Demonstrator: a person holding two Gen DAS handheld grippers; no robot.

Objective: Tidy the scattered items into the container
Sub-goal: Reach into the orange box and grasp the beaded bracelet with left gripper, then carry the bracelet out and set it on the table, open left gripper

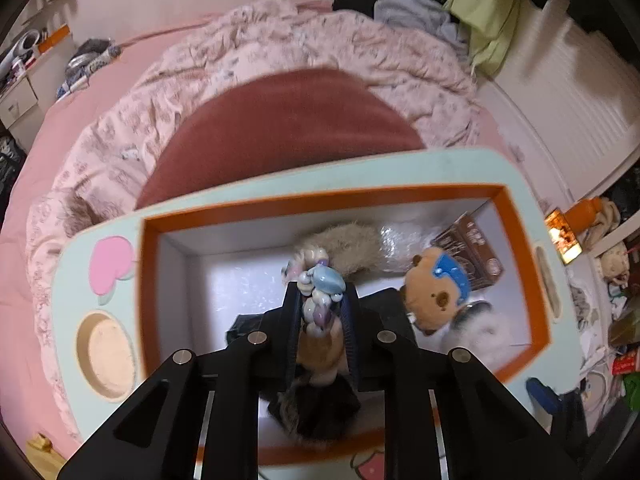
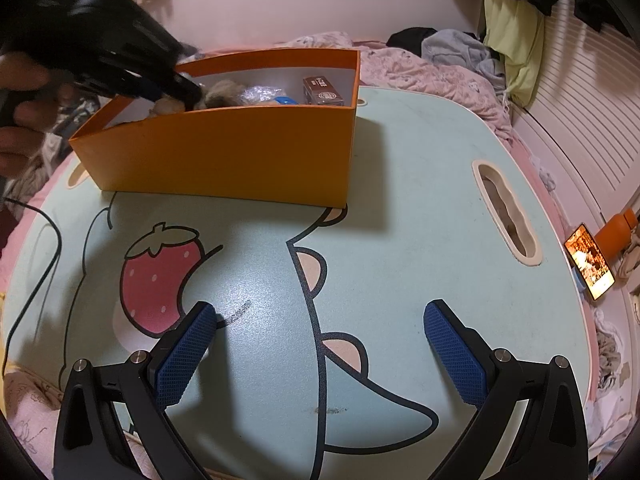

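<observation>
Left wrist view looks steeply down into the orange box (image 1: 520, 240), and the left hand-held gripper (image 1: 322, 312) has its jaws closed on a small charm (image 1: 320, 292) of pale blue, cream and lilac glossy lumps. A tuft of tan and dark fur hangs from the charm at six o'clock, back toward the camera. The charm's long axis runs twelve to six, in line with the fingers, so it sits straight ahead of the grip and directly over the box's white floor. My reading is that the coming move turns on this: the charm is already above the opening, and parting the jaws should drop it inside.

Also in the box, at two to three o'clock from the charm, lie a brown bear plush (image 1: 434, 296) with a blue patch, a brown carton (image 1: 472, 252), a crinkled clear wrapper (image 1: 400, 240) and a grey-beige fur ball (image 1: 352, 244).

From the right wrist, the right hand-held gripper (image 2: 318, 356) stands wide open and empty over the mint-green surface (image 2: 400, 200) with its strawberry drawing. The box is at eleven to twelve o'clock from it, well apart. The left hand-held gripper reaches over the box's far left corner at ten o'clock, so the left hand is plainly the nearer one. No loose items show on the visible part of the surface.
</observation>
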